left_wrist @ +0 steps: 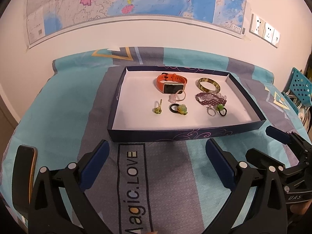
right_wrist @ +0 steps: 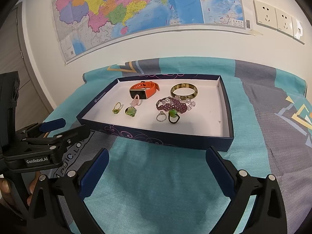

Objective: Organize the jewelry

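While both claws hover low over the teal and grey patterned cloth [right_wrist: 156,185] covering the tabletop, each stands wide open and holds nothing; the left claw [left_wrist: 157,165] faces the near wall of the shallow dark-blue cardboard tray with a white floor [left_wrist: 175,134], and the right claw [right_wrist: 157,167] sits beside it, near the tray's front right corner; the jewelry lies inside the tray; an orange-strapped smartwatch with a dark rectangular face [left_wrist: 171,82] rests toward the back, with a pale pink bead ring [left_wrist: 178,96] touching its front edge; a mottled green-brown bangle [left_wrist: 209,85] lies to its right; in front of the bangle a purple beaded bracelet [left_wrist: 211,99] is tangled with clear beads; a thin silver ring [right_wrist: 161,116] and a black band with a green stone [right_wrist: 173,116] sit just in front of it; a small green-stoned gold ring [left_wrist: 157,109] and a black ring with a pale green stone [left_wrist: 180,109] lie further left, apart from each other; a dark phone [left_wrist: 23,175] lies at the cloth's left edge.
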`<state>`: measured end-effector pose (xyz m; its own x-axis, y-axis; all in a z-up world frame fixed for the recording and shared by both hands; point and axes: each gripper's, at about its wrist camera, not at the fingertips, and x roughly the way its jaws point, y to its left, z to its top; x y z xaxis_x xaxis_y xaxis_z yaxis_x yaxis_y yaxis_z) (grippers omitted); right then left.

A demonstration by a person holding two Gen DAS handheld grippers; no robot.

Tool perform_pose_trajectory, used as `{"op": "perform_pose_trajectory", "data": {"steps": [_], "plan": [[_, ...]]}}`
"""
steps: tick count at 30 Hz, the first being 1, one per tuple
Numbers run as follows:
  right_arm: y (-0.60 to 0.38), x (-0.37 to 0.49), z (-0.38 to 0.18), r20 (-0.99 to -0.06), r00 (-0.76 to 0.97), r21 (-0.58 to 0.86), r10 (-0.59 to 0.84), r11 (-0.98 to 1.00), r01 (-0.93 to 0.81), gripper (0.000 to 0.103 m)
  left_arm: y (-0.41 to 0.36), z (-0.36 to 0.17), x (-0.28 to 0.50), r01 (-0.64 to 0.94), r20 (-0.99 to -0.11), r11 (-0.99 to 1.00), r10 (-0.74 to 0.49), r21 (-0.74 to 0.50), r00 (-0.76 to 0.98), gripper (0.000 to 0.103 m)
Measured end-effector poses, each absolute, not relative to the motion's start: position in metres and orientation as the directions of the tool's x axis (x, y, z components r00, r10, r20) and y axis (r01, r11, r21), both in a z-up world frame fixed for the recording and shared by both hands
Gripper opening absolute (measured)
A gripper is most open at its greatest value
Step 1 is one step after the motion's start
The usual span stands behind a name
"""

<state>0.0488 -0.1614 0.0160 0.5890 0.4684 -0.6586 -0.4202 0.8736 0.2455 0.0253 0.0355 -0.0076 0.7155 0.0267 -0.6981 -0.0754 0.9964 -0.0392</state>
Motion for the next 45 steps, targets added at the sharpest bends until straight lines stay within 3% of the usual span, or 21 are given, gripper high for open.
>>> {"op": "perform_pose_trajectory", "data": {"steps": [45], "plan": [[-0.1594, 0.0491, 0.0171, -0.659, 0.594, 0.231, 0.461, 0.876, -0.424, 0.096, 0.0339, -0.0155, 0.0248, -0.085, -0.713, 0.996, 0.034, -0.037, 0.7, 0.097]]}}
